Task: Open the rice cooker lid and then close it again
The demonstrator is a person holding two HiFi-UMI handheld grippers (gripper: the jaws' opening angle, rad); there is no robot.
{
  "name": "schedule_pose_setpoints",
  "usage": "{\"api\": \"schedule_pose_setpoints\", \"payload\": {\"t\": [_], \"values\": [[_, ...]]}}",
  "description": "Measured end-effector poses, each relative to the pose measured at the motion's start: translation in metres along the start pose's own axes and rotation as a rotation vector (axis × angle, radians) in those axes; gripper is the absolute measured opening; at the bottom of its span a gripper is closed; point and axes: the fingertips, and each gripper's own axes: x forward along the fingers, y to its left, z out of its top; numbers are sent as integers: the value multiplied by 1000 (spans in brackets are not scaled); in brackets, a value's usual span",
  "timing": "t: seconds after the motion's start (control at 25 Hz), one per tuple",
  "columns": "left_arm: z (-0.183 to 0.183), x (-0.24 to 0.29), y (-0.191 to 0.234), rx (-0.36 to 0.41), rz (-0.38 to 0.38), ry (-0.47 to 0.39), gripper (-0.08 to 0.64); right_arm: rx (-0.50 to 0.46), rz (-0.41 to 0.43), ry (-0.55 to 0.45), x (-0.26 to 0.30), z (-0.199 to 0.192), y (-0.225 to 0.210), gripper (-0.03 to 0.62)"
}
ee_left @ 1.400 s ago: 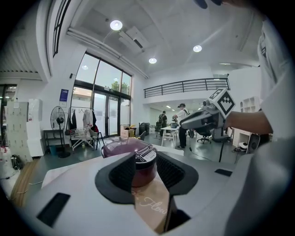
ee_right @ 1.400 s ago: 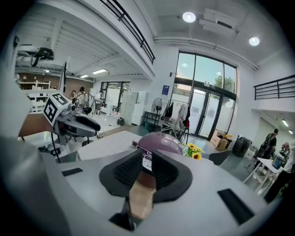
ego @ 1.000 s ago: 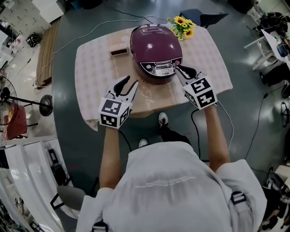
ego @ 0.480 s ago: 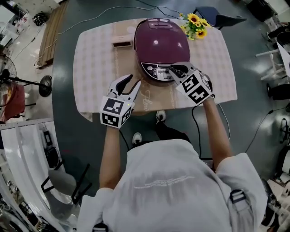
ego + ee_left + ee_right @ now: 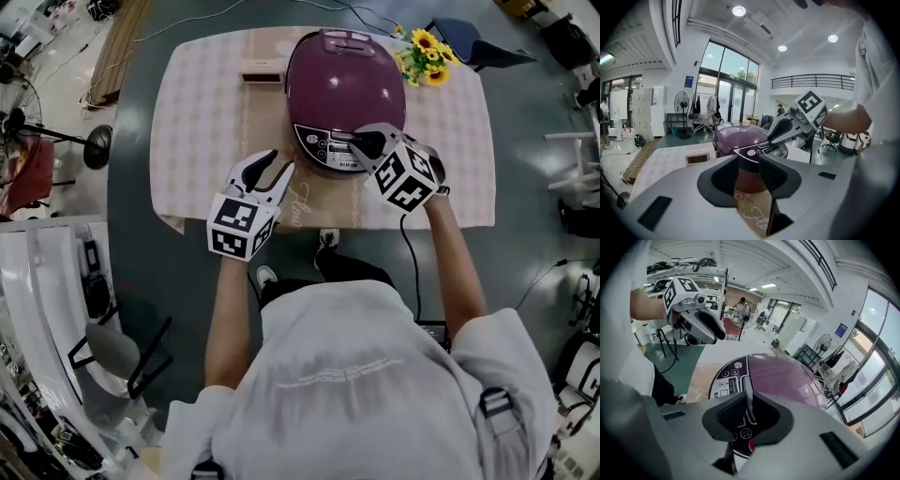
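Found rice cooker lid (image 5: 345,80) shut; opening and reclosing outstanding. Noted right gripper (image 5: 364,143) fingers barely apart at near latch (image 5: 746,389), left gripper (image 5: 275,165) fingers wide apart, both empty.

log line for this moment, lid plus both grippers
rice cooker lid: closed | right gripper: tips over front control panel, jaws narrowly apart, empty | left gripper: open, empty, above table edge
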Motion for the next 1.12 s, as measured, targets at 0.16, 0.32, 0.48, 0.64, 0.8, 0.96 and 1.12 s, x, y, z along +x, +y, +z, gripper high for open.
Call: {"api": "schedule_pose_setpoints", "payload": {"t": [0.16, 0.32, 0.48, 0.64, 0.8, 0.96, 1.12], "values": [[-1, 1, 0, -2, 22, -2, 144, -38, 39, -15, 0, 0, 0, 58], [-8, 0, -4, -10, 19, 9, 143, -140, 44, 3, 3, -1, 3, 55], [-10, -3, -6, -15, 17, 3, 141, -136, 26, -7, 4, 0, 3, 52], [-12, -7, -12, -3, 6, 14, 140, -63, 0, -15, 4, -2, 2, 51], [-14, -13, -11, -11, 13, 11, 139, -46, 5, -1, 5, -2, 0, 51], [-19, -18, -13, -13, 10, 17, 138, -49, -8, 8, 6, -3, 1, 49], [-23, -21, -15, -13, 8, 25, 138, -49, -47, 15, 8, -3, 1, 48]]}}
